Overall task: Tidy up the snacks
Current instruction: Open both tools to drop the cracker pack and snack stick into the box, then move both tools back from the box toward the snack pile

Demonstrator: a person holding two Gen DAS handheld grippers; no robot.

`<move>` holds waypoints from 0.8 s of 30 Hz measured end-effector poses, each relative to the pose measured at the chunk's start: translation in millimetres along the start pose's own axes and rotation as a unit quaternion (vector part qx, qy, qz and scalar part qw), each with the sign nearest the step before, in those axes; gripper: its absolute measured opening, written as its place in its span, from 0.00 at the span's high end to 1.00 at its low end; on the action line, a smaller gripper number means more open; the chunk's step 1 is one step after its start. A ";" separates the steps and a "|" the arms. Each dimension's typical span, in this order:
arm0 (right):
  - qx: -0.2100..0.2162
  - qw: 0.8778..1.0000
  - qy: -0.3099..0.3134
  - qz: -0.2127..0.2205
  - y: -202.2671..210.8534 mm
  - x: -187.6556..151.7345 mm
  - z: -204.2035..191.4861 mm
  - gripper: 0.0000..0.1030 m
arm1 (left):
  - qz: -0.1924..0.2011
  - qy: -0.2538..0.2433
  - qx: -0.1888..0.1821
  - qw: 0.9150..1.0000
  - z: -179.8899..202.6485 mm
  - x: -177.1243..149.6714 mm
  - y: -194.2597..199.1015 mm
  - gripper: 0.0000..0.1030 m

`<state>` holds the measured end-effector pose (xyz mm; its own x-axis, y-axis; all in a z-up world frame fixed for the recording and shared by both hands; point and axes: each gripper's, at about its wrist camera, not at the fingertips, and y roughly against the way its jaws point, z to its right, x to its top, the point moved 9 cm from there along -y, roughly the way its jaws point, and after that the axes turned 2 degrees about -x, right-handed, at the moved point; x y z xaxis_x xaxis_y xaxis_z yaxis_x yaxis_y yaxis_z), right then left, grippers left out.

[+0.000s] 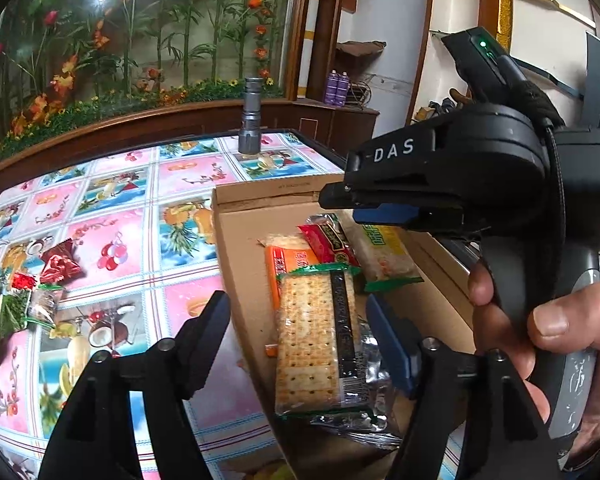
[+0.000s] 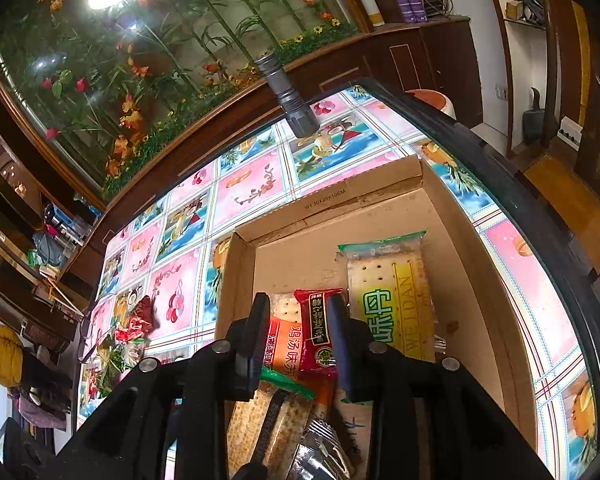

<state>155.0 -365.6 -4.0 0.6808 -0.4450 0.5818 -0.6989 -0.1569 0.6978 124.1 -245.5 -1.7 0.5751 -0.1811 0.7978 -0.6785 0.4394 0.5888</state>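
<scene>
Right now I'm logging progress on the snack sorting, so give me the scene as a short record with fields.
container: open cardboard box on the patterned tablecloth
in box: cracker pack with black stripe, orange pack, small red packet, green and yellow pack
still outside: loose snacks on the cloth, left of the box
left gripper: open, either side of the cracker pack, not pressing
right gripper: open, over the small red packet
other: grey flashlight upright at the far edge
</scene>
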 end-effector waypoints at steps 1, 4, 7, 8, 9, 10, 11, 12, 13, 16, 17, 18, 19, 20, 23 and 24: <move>0.000 1.000 0.000 0.001 0.3 0.1 -0.2 0.68 | 0.002 0.002 0.002 1.000 -1.7 0.8 0.9 0.27; -0.001 1.000 0.001 0.003 1.0 0.7 -0.4 0.60 | 0.009 0.008 0.006 1.000 -5.8 3.5 4.8 0.23; -0.003 1.000 0.008 0.009 3.7 1.7 -3.6 0.54 | 0.019 0.007 0.018 1.000 -10.3 7.1 8.5 0.19; -0.004 1.000 0.011 0.011 4.3 2.2 -4.6 0.52 | 0.021 0.008 0.022 1.000 -12.0 7.6 9.4 0.17; -0.003 1.000 0.014 0.013 5.1 2.7 -5.7 0.49 | 0.024 0.010 0.025 0.999 -14.1 8.1 11.0 0.15; -0.003 1.000 0.016 0.015 5.5 3.1 -6.9 0.47 | 0.026 0.012 0.026 0.999 -15.6 9.0 12.0 0.14; -0.002 1.000 0.019 0.018 6.4 3.7 -8.5 0.44 | 0.029 0.015 0.028 0.999 -17.9 10.0 13.6 0.14; -0.002 1.000 0.021 0.020 7.1 3.7 -9.4 0.41 | 0.030 0.017 0.030 0.999 -19.9 10.3 15.0 0.14; -0.001 0.999 0.023 0.022 7.9 3.6 -10.4 0.40 | 0.032 0.018 0.032 0.999 -21.9 10.8 16.0 0.14; -0.002 0.999 0.029 0.030 10.5 3.9 -12.5 0.29 | 0.037 0.024 0.043 0.998 -31.8 12.6 20.7 0.14; -0.001 0.999 0.032 0.034 12.0 4.8 -14.0 0.26 | 0.040 0.027 0.048 0.998 -36.1 13.3 23.5 0.14; -0.001 0.999 0.034 0.037 12.9 5.1 -15.1 0.24 | 0.042 0.030 0.050 0.997 -38.9 14.0 25.4 0.14; -0.003 0.998 0.038 0.041 14.0 5.7 -16.5 0.23 | 0.045 0.035 0.054 0.997 -43.8 14.9 28.6 0.14; -0.005 0.998 0.040 0.044 14.8 5.9 -17.0 0.19 | 0.048 0.040 0.058 0.996 -48.4 15.4 31.8 0.13; -0.010 0.997 0.050 0.052 16.4 5.9 -21.8 0.15 | 0.053 0.060 0.069 0.994 -65.7 16.0 42.2 0.13; -0.011 0.997 0.056 0.053 16.3 5.2 -24.3 0.14 | 0.055 0.069 0.073 0.993 -73.8 15.9 46.7 0.13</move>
<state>152.5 -349.0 20.5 0.6245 -0.3568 0.6948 -0.7639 -0.0940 0.6384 135.3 -163.0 28.9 0.5442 -0.0126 0.8389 -0.7937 0.3161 0.5197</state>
